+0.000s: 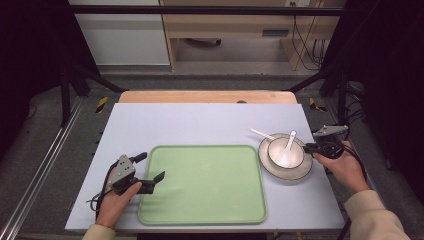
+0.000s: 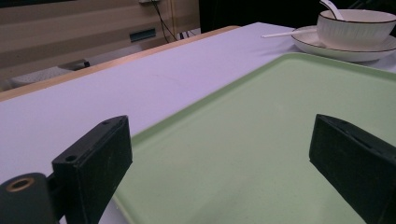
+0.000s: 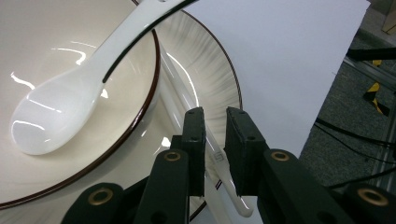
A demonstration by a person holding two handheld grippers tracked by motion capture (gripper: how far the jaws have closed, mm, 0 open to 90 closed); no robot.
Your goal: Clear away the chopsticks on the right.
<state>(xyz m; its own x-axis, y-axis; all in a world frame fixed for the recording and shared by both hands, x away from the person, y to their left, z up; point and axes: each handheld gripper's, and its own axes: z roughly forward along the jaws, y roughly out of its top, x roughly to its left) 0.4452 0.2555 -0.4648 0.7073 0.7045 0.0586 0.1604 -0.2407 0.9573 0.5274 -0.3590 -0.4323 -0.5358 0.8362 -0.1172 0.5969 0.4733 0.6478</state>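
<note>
A white bowl (image 1: 274, 146) with a dark rim stands on a matching plate (image 1: 295, 175) at the table's right. A white spoon (image 1: 288, 149) rests in the bowl. A white stick (image 1: 262, 134) lies across the plate beside the bowl, one end poking out to the upper left. My right gripper (image 1: 306, 147) reaches the plate's right rim. In the right gripper view my right gripper (image 3: 215, 114) has its jaws drawn close, pinching the white stick (image 3: 180, 88) on the plate (image 3: 210, 70) beside the bowl (image 3: 46, 46). My left gripper (image 1: 151, 166) stands open over the left edge of the green tray (image 1: 200, 200), nothing between its jaws.
The pale table (image 1: 200, 120) has a wooden strip along its far edge. In the left gripper view my left gripper (image 2: 219, 126) looks across the tray (image 2: 261, 140) toward the plate (image 2: 345, 51). Dark frame posts and cables flank both sides.
</note>
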